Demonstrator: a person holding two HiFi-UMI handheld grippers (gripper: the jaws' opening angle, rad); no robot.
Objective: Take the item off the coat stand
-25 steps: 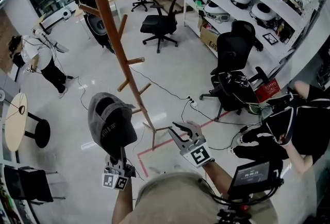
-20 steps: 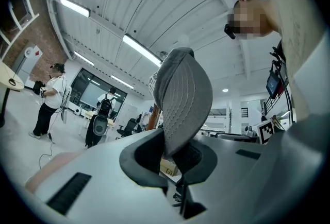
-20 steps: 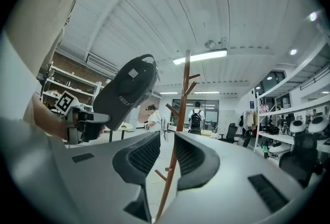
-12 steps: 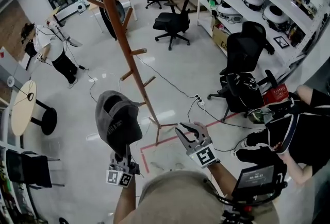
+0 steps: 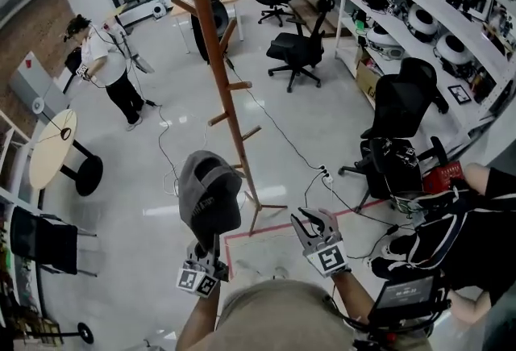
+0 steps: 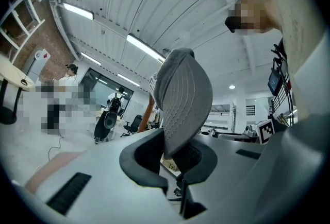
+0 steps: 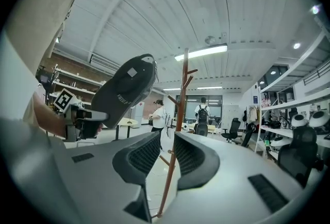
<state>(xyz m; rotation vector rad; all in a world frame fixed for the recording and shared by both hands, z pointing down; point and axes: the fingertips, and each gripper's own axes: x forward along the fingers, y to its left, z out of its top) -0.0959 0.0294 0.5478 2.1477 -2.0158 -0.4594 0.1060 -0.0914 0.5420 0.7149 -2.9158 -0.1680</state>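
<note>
The left gripper (image 5: 205, 247) is clenched on the cap (image 5: 210, 194). In the left gripper view the jaws are pressed from both sides on the brim (image 6: 181, 115), and the rest of the cap rises above them. I think the brim was chosen because it is the stiff, thin edge of the cap, so narrow jaws can hold it firmly and the soft crown hangs free without being crushed.

The coat stand (image 5: 226, 93) is ahead of the left gripper, beyond the cap and clearly apart from it. No peg touches the cap, so the item is already off the stand and is carried in the air close to the person.

The right gripper (image 5: 311, 219) is released: in its own view the two jaws stand apart with nothing between them, only the pole of the stand far behind the gap. It hangs just to the right of the left gripper, probably ready to help if the cap slips. What remains, in my judgement, is only to bring the cap away or put it down.
</note>
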